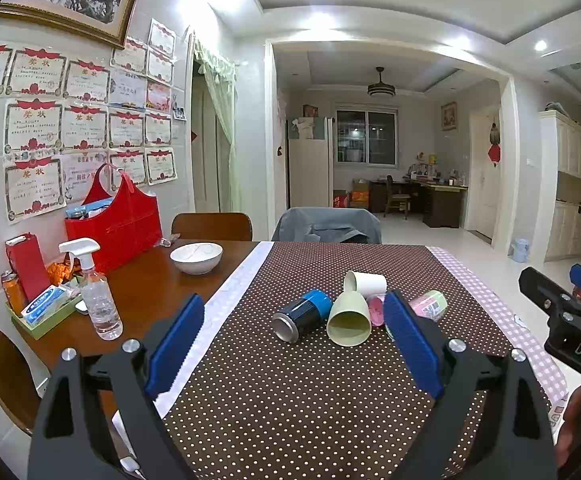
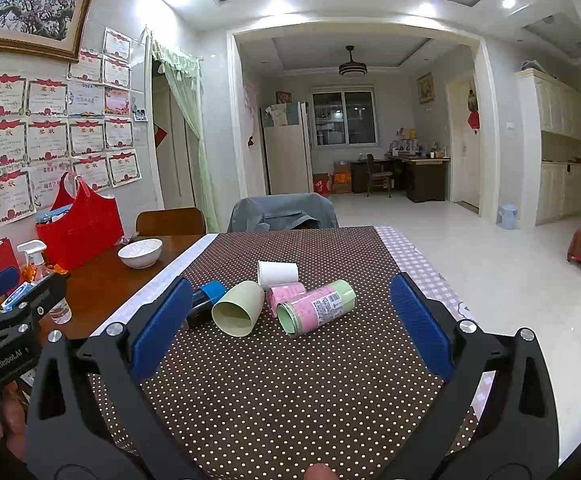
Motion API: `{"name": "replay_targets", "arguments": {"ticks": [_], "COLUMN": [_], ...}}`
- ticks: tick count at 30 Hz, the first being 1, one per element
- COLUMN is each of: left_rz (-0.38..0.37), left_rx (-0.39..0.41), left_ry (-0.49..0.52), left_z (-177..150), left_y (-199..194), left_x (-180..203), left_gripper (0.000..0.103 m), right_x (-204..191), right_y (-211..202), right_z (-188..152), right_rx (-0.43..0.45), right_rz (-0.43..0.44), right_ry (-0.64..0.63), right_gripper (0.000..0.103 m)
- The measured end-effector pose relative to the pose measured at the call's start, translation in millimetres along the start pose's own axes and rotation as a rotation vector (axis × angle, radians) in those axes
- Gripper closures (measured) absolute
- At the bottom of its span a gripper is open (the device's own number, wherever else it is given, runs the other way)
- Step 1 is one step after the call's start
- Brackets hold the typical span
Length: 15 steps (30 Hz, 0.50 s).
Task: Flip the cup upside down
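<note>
- Jaws of both the left gripper [image 1: 294,344] and right gripper [image 2: 290,326] stand wide apart, holding nothing.
- 5 cups lie on their sides at mid-frame on the dotted cloth [image 2: 290,392]: green cup [image 2: 237,309], white cup [image 2: 277,274], blue cup [image 1: 302,315], 2 pink ones (1 partly hidden).
- None is flipped yet; I judge the whole task remains, starting with a grasp.
</note>
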State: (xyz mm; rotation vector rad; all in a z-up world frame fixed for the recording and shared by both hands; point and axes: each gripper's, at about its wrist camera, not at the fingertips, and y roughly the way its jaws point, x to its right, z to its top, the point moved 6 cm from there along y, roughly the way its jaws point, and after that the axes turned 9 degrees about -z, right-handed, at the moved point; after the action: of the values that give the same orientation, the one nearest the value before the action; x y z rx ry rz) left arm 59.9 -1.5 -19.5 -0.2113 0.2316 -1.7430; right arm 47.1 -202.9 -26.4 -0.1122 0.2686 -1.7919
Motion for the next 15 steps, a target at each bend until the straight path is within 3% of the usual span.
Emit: {"name": "replay_targets", "arguments": {"ticks": [15], "left_rz": [-0.004], "left_rx": [-0.004], "left_ry": [0.003], "left_z": [0.6], "left_y": [0.2], "left_x": [1.6], "left_gripper": [0.013], "right_x": [-2.8], "right_y": [3.4], "right_z": [0.5], "right_rx": [0.004], "right_rz": [0.002], "right_ry": [-0.008], "right_gripper": [0.006]}}
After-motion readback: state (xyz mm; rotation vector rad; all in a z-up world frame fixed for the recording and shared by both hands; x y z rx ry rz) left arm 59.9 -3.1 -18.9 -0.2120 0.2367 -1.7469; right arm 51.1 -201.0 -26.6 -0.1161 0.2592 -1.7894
